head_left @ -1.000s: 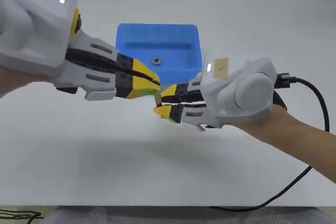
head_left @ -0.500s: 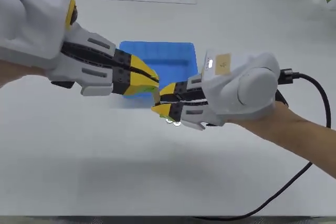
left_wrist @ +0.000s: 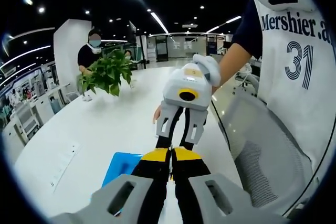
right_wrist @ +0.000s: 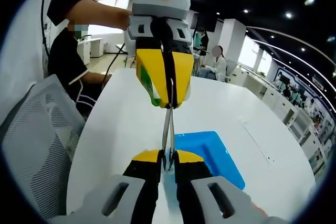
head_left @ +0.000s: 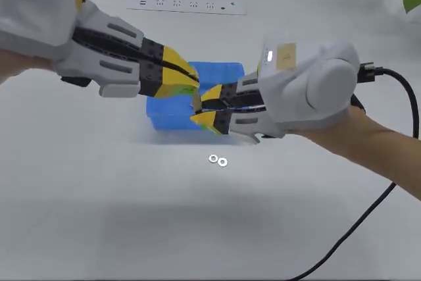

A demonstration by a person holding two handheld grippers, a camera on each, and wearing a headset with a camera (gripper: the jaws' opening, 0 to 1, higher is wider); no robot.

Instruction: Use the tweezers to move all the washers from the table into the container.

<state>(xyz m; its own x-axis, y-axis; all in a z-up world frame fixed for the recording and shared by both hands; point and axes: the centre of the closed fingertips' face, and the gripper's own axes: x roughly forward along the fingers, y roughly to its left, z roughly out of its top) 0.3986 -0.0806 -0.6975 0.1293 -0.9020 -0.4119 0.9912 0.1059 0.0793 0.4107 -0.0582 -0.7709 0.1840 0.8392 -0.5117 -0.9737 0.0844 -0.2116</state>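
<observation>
Fingers point(right_wrist: 149, 157), right gripper point(right_wrist: 168, 165): pressing together on one end of the tweezers point(right_wrist: 168, 129); fingers point(right_wrist: 152, 77), left gripper point(right_wrist: 170, 100): clamping the other end, so the tweezers are spanning tip to tip between the two grippers; whether anything is sitting in the tweezers' points, cannot tell.

Change: over the last second both grippers have been shifting off the near table toward the blue container point(head_left: 168, 115); in the head view their tips are now overlapping its near wall rather than standing in front of it; two washers point(head_left: 213, 158), covered by the right gripper a second ago, are now lying bare on the white table point(head_left: 99, 195), side by side, just in front of the container.

Meaning, as a judgement: those two are still waiting to be moved; the tweezers are seemingly being re-gripped or handed across first.

Pose: left gripper reaching in from the upper left, angling downward; right gripper coming in from the right, roughly level, forearm trailing behind, cable point(head_left: 395, 103) looping off it.
</observation>
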